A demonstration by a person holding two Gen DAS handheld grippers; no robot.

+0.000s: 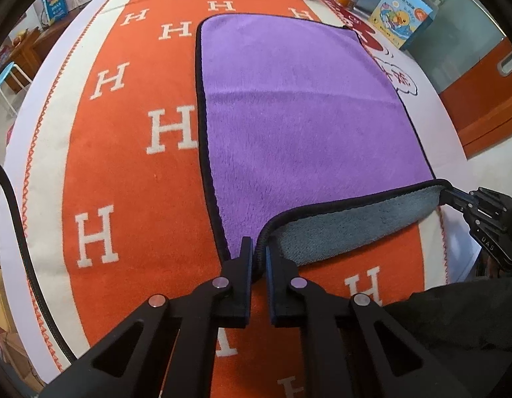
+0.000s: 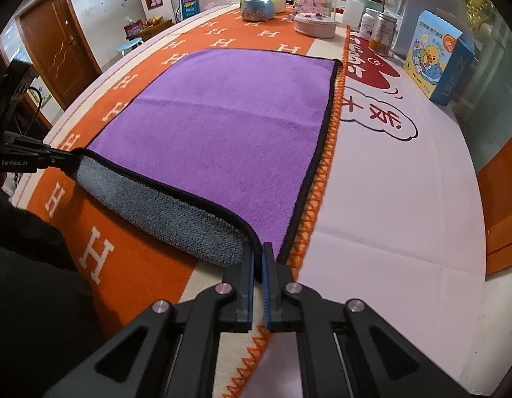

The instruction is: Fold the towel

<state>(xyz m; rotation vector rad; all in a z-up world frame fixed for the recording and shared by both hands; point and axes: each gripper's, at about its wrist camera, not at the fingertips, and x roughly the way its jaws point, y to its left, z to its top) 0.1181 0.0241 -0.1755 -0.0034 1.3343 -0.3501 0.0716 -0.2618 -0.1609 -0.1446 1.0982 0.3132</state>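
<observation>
the left hand-held gripper [image 1: 257, 248] is closed down to a narrow slit, its two fingers pinching the black-bound near-left corner of the towel [image 1: 289, 116]. the right hand-held gripper [image 2: 258, 252] is likewise nearly shut, clamped on the near-right corner. in the left wrist view the right hand-held gripper [image 1: 454, 197] shows at the far end of the raised edge, gripping the towel there; in the right wrist view the left hand-held gripper [image 2: 62, 159] shows at the opposite end of the same edge.

the towel is purple on top with a grey underside and a black border. most of it lies flat on the desk, on an orange cloth [image 1: 123, 152] patterned with white h letters. only the near edge is lifted off the cloth between the two grippers, curling so that the grey underside faces the cameras. the towel's right edge runs just beside the cloth's orange zigzag stitching [image 2: 317, 195], next to a white mat [image 2: 405, 199] with red and black print.

beyond the towel's far edge, well apart from it, stand a snow globe [image 2: 256, 0], a glass dome [image 2: 317, 6], jars [image 2: 383, 33] and a blue duck-printed box [image 2: 438, 56].
</observation>
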